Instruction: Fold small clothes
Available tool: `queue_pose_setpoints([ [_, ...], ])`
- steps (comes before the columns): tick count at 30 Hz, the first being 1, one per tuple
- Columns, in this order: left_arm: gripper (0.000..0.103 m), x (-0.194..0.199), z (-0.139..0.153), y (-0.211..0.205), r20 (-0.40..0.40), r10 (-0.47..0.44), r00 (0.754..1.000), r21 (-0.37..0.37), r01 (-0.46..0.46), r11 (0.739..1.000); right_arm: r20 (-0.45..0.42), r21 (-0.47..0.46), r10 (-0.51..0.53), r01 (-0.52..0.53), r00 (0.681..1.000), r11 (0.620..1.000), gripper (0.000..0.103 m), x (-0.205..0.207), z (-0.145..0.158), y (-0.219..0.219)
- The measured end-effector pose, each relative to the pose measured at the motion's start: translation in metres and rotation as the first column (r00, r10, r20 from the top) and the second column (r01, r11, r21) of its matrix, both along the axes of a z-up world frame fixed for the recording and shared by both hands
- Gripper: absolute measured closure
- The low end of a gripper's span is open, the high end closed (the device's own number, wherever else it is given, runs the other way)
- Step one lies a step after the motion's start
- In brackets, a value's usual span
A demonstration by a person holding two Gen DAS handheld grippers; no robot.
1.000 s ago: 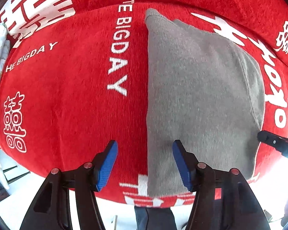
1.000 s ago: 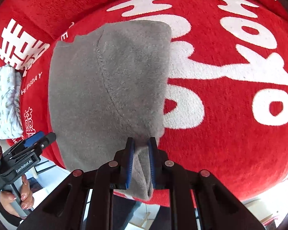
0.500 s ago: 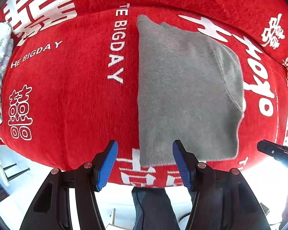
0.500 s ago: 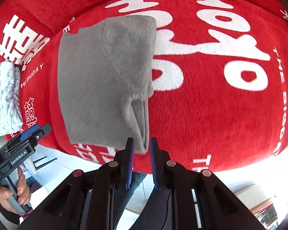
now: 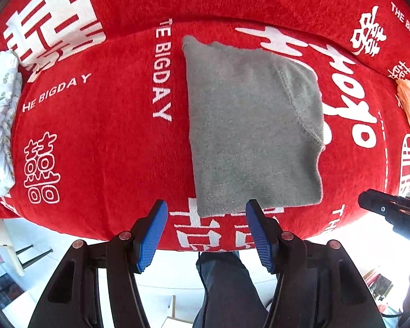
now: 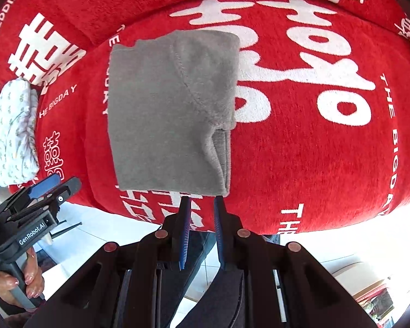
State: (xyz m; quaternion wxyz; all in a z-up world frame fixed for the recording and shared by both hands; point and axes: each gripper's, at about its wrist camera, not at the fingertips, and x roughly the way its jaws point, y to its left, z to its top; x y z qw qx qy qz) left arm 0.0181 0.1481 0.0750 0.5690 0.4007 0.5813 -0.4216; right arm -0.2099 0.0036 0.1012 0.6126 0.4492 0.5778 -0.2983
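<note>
The grey garment (image 5: 248,131) lies folded into a neat rectangle on the red printed cover (image 5: 101,142), its near edge close to the cover's front edge and its far edge toward the back cushion; a curved seam runs across the upper layer and the stacked layers show at the right side. A second ago the right gripper (image 6: 202,218) had that near right corner pinched between its pads; now the corner lies flat on the cover and the narrow gap between the blue pads holds nothing, with the jaws nearly closed. Both tools have lifted away, so the garment looks smaller and farther off in each view than it did. The left gripper (image 5: 206,229) hangs above the near left part of the cloth with its jaws apart and empty, as it was before. In the right wrist view the person's hand (image 6: 19,284) holds the left tool's handle. Off to the left a white patterned garment (image 5: 0,125) rests at the cover's edge, and something orange (image 5: 408,101) lies at the far right. The release and lift suggest this fold is finished and the piece is ready to be set aside.
</note>
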Motion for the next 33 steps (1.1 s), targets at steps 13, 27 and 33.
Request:
queue_pose_setpoints([
  [13,0.042,0.001,0.025,-0.01,0.026,0.016,1.0,-0.044,-0.015,0.999,-0.018,-0.055,0.012,-0.013,1.0,0.998,0.054,0.019,0.021,-0.009],
  [27,0.01,0.007,0.029,-0.008,0.072,0.068,0.995,-0.037,-0.065,0.997,-0.044,-0.119,0.043,-0.048,0.998,0.992,0.034,0.031,0.036,-0.01],
  [33,0.01,0.009,0.038,-0.013,0.064,0.084,0.994,-0.071,-0.08,0.994,-0.071,-0.178,0.035,-0.047,0.997,0.983,0.019,0.036,0.047,-0.015],
])
